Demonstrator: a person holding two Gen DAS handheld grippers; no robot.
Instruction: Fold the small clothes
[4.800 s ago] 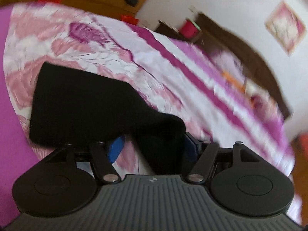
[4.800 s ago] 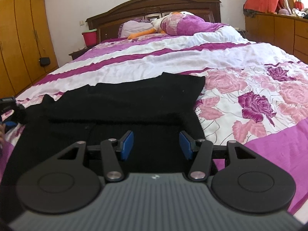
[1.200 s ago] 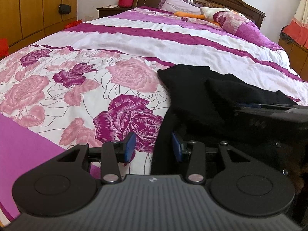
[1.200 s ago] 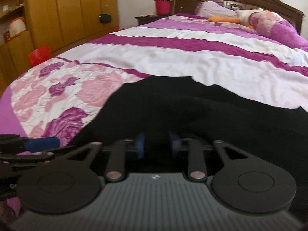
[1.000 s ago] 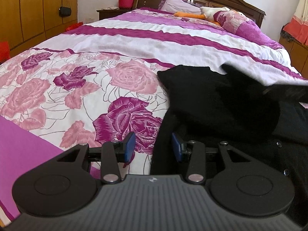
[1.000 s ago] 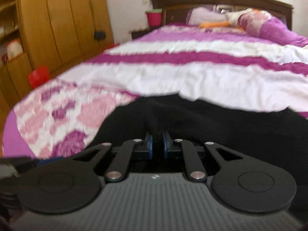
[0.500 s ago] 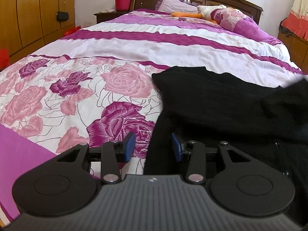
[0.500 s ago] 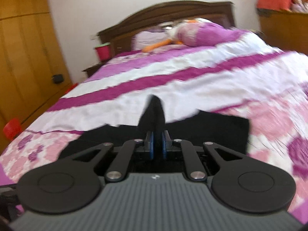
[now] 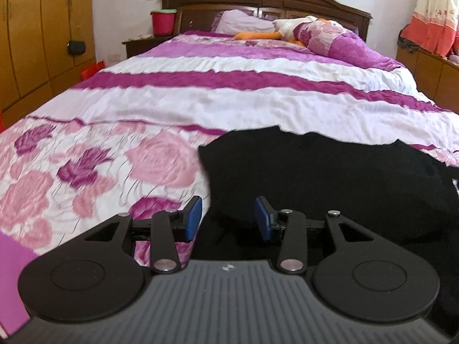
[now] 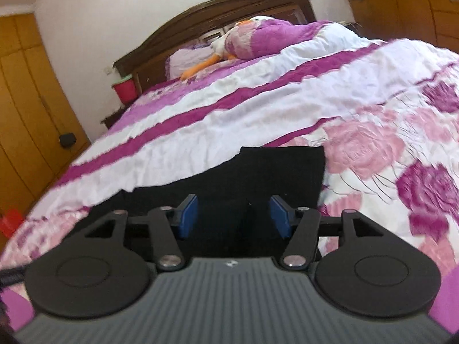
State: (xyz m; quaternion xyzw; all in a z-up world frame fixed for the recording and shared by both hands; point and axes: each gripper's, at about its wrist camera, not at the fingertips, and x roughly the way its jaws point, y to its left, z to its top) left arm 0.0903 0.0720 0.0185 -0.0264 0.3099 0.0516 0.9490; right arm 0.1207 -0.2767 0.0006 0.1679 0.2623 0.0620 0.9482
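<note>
A black knit garment (image 9: 330, 177) lies flat on the bed's flowered cover, its left edge running down toward my left gripper (image 9: 228, 218). That gripper hovers low over this edge, jaws apart; black cloth shows in the gap but the blue pads (image 9: 192, 218) do not press on it. In the right wrist view the garment (image 10: 272, 172) ends in a squared corner at the right. My right gripper (image 10: 235, 216) sits just above it, jaws opening, with the cloth lying loose below them.
The bed cover (image 9: 129, 154) carries pink and purple roses near me and stripes farther off. Pillows and a plush duck (image 9: 289, 28) lie by the dark headboard. A red bucket (image 9: 163, 21) stands on the nightstand. Wooden wardrobes (image 9: 34, 34) line the left wall.
My right gripper, shut on a raised fold of the black cloth, swung right and opened; the cloth now lies flat. My left gripper shifted and rose a little, jaws unchanged.
</note>
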